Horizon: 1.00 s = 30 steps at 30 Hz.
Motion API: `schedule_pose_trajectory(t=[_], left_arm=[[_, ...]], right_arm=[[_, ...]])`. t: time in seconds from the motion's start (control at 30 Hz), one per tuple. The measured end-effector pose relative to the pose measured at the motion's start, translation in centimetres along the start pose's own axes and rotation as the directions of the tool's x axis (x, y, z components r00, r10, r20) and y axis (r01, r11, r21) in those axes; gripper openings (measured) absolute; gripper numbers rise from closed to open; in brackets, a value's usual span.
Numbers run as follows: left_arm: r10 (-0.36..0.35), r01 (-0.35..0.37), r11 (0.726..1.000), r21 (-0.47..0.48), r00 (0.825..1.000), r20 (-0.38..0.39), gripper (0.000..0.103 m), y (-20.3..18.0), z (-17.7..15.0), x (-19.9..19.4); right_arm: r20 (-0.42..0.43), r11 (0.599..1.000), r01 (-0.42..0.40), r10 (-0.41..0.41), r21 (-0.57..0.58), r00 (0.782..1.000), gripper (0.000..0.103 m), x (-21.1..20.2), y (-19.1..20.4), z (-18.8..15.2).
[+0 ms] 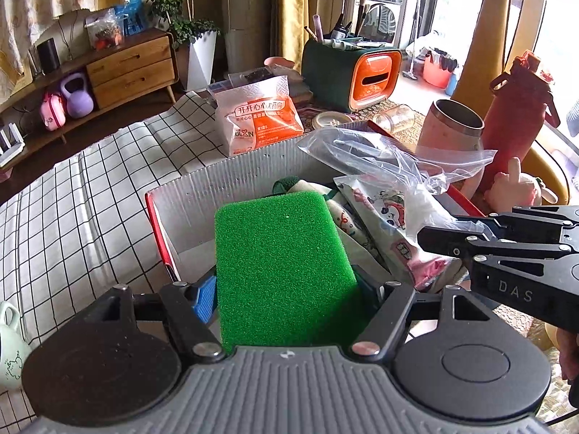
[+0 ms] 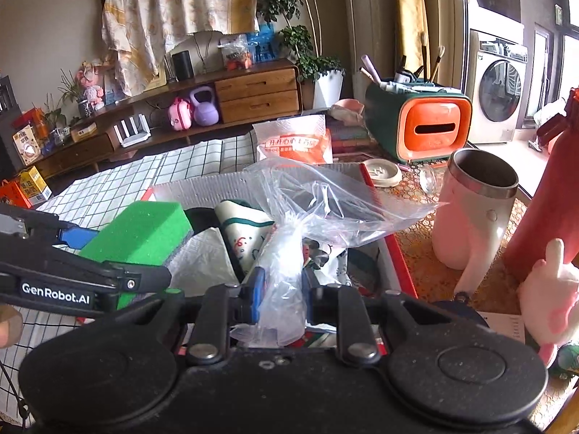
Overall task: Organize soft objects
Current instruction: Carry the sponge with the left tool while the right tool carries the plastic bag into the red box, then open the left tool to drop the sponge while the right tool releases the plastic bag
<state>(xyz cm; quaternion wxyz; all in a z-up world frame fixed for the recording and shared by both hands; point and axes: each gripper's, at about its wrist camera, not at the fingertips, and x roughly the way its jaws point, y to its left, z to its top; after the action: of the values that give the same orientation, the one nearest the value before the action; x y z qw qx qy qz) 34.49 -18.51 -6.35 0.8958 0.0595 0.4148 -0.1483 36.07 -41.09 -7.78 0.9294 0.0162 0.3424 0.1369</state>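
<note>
A: Which step were we on?

B: We judged it the placing step. Our left gripper (image 1: 286, 298) was clamped on the green sponge (image 1: 284, 271), jaws wide because the block is wide, and the sponge hung over the near left part of the silver-lined box (image 1: 231, 181), not yet let go

A: And our right gripper (image 2: 280, 298)?

B: Nearly closed, pinching a clear plastic bag (image 2: 315, 199) by its lower end. The rest of the bag billowed up over the middle of the box, spilling toward the far right rim

A: What was already in the box?

B: A rolled white cloth with green trim (image 2: 242, 228), a printed packet with a cartoon on it (image 1: 383, 217), and something pale under the sponge; we could not tell what lay at the bottom

A: So what did the next move call for?

B: By our reckoning, lowering the sponge into the free corner by the left wall and only then releasing. The right gripper would need to tuck the bag down, since it stood proud of the rim and could slide out

A: Anything near enough to worry us?

B: The pink steel-lined cup (image 2: 474, 213) and the red bottle (image 2: 550, 199) stood just beside the box on the right, apart from it. The plush toy (image 2: 553, 289) sat outside, near the bottle
</note>
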Motion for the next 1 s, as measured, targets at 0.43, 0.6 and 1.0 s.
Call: schedule_pose_trajectory(t=[0.43, 0.6, 1.0], left_arm=[[0.017, -0.019, 0.999, -0.030, 0.998, -0.063, 0.073, 0.9, -0.7, 4.2], [0.016, -0.018, 1.000, -0.023, 0.997, -0.071, 0.074, 1.0, -1.0, 4.9], [-0.016, 0.013, 0.999, -0.049, 0.998, -0.056, 0.077, 1.2, -1.6, 3.4]], right_arm=[[-0.041, 1.000, 0.000, -0.001, -0.021, 0.999, 0.022, 2.5, 0.2, -0.3], [-0.036, 1.000, 0.004, -0.005, -0.026, 0.999, 0.025, 2.4, 0.5, -0.6], [-0.014, 0.999, 0.037, -0.038, -0.015, 0.999, 0.056, 0.6, 0.5, -0.6]])
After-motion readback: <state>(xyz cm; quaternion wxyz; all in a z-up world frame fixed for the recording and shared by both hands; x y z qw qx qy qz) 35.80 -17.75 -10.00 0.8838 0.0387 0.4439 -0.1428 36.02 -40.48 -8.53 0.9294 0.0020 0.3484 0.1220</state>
